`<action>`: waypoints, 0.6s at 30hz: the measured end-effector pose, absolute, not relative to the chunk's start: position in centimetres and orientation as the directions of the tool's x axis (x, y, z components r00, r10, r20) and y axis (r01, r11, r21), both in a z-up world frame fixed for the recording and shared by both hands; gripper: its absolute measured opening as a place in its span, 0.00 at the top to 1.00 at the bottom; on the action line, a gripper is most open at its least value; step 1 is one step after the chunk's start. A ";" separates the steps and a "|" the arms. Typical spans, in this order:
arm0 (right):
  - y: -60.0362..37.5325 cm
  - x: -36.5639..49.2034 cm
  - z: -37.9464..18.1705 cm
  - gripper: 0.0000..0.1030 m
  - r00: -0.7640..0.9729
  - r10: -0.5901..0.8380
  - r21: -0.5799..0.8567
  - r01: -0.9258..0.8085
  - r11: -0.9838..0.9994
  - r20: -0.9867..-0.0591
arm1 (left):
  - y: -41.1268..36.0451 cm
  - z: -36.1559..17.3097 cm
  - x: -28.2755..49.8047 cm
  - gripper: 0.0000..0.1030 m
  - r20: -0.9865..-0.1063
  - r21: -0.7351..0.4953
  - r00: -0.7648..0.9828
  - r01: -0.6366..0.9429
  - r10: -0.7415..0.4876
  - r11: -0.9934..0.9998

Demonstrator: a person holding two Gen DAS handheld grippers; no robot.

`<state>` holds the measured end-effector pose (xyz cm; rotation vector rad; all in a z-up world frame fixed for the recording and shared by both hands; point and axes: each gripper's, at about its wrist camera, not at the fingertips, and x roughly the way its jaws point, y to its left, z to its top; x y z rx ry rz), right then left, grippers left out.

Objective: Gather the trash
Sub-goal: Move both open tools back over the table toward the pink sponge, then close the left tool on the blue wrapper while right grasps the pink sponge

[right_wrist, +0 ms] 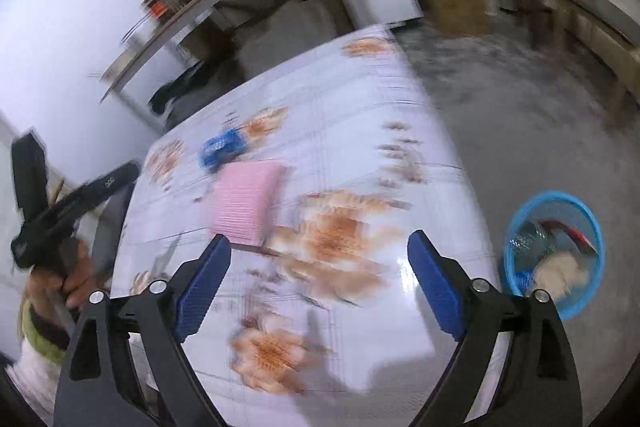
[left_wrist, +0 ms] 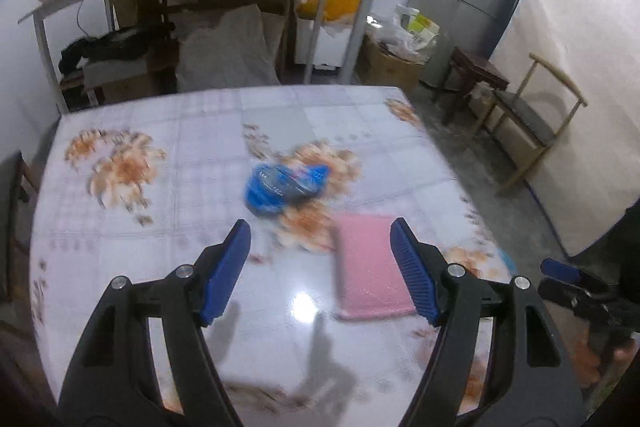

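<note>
Both of your grippers are free now. The left gripper (left_wrist: 320, 269) stands with its jaws wide apart above the table (left_wrist: 200, 147), and nothing is between the blue pads. The right gripper (right_wrist: 320, 281) is also wide open and holds nothing.

Two pieces are left on the flowered cloth: a crumpled blue wrapper (left_wrist: 285, 187) near the middle of the table, and a flat pink pack (left_wrist: 370, 267) just beside it, on the side nearer to you. The pink pack lies partly behind the right finger of the left gripper, so I judge it is the easier one to take next.

Because it is flat, I think you should come down on it by one edge, with one pad at each long side, and close slowly so it does not slide on the shiny cloth. The blue wrapper is soft and high, so you can pinch it from above.

The blue basket (right_wrist: 516, 239) stands on the floor (right_wrist: 520, 147), just beside the table's edge on your right. It already holds some trash: something transparent, one pale piece and one dark piece with red; the blur hides what they are. Carry each piece fully over the rim before you open
</note>
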<state>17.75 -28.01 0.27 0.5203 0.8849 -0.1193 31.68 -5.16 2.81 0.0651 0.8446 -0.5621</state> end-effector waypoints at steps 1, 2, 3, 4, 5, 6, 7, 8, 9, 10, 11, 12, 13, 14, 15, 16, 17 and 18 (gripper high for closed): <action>-27.1 19.1 0.1 0.12 0.630 0.115 0.375 0.296 0.879 -0.768 | -5.3 2.5 32.9 0.34 -0.728 -0.131 0.537 0.501 -0.426 0.855; -25.8 20.8 -0.3 0.09 0.621 0.123 0.359 0.271 0.893 -0.774 | -5.3 2.2 33.7 0.34 -0.734 -0.104 0.540 0.509 -0.412 0.854; -25.0 22.2 -0.7 0.09 0.604 0.116 0.336 0.265 0.904 -0.788 | -5.5 1.7 34.6 0.34 -0.738 -0.074 0.551 0.509 -0.390 0.858; -24.5 23.1 -1.1 0.09 0.591 0.108 0.319 0.266 0.910 -0.799 | -5.6 1.2 35.8 0.34 -0.737 -0.042 0.563 0.513 -0.373 0.858; -23.6 24.6 -1.7 0.09 0.571 0.101 0.295 0.258 0.920 -0.815 | -5.9 0.6 36.9 0.34 -0.743 -0.021 0.557 0.535 -0.371 0.845; -23.0 25.7 -2.2 0.09 0.556 0.093 0.276 0.255 0.927 -0.826 | -6.1 0.2 37.6 0.34 -0.746 -0.006 0.555 0.548 -0.369 0.836; -22.5 26.7 -2.7 0.09 0.540 0.079 0.254 0.257 0.933 -0.838 | -6.4 -0.3 38.5 0.34 -0.747 0.004 0.547 0.571 -0.377 0.821; -22.1 27.5 -3.1 0.09 0.529 0.070 0.240 0.260 0.935 -0.846 | -6.8 -0.8 39.3 0.34 -0.752 0.011 0.531 0.602 -0.390 0.798; -21.8 28.2 -3.5 0.09 0.524 0.066 0.235 0.263 0.936 -0.849 | -7.3 -1.1 39.8 0.34 -0.756 0.021 0.521 0.624 -0.396 0.781; -21.6 28.7 -3.8 0.09 0.520 0.063 0.232 0.266 0.936 -0.852 | -7.8 -1.4 40.2 0.34 -0.763 0.026 0.509 0.641 -0.399 0.767; -21.7 29.0 -4.1 0.09 0.514 0.061 0.229 0.271 0.935 -0.855 | -8.3 -1.9 40.8 0.34 -0.773 0.031 0.492 0.660 -0.401 0.751; -21.7 29.6 -4.5 0.09 0.506 0.060 0.228 0.276 0.934 -0.860 | -8.7 -2.4 41.0 0.34 -0.779 0.036 0.485 0.668 -0.398 0.743; -21.7 30.0 -4.9 0.09 0.500 0.059 0.225 0.279 0.933 -0.864 | -9.2 -2.9 41.6 0.34 -0.790 0.037 0.469 0.678 -0.394 0.734; -21.7 30.5 -5.2 0.09 0.492 0.052 0.217 0.285 0.934 -0.869 | -9.7 -3.4 42.2 0.34 -0.805 0.023 0.444 0.686 -0.394 0.727; -21.7 30.9 -5.6 0.09 0.489 0.048 0.213 0.288 0.934 -0.871 | -10.0 -3.8 42.6 0.34 -0.814 0.012 0.429 0.687 -0.392 0.726; -21.7 31.3 -6.0 0.09 0.483 0.045 0.208 0.290 0.934 -0.874 | -10.4 -4.4 43.2 0.34 -0.826 -0.008 0.406 0.684 -0.390 0.730; -21.8 31.6 -6.3 0.09 0.478 0.053 0.213 0.288 0.934 -0.877 | -10.8 -5.0 43.8 0.36 -0.840 -0.026 0.381 0.683 -0.386 0.730; -21.8 31.8 -6.5 0.09 0.480 0.065 0.224 0.283 0.933 -0.875 | -11.1 -5.7 44.3 0.41 -0.851 -0.033 0.366 0.679 -0.377 0.733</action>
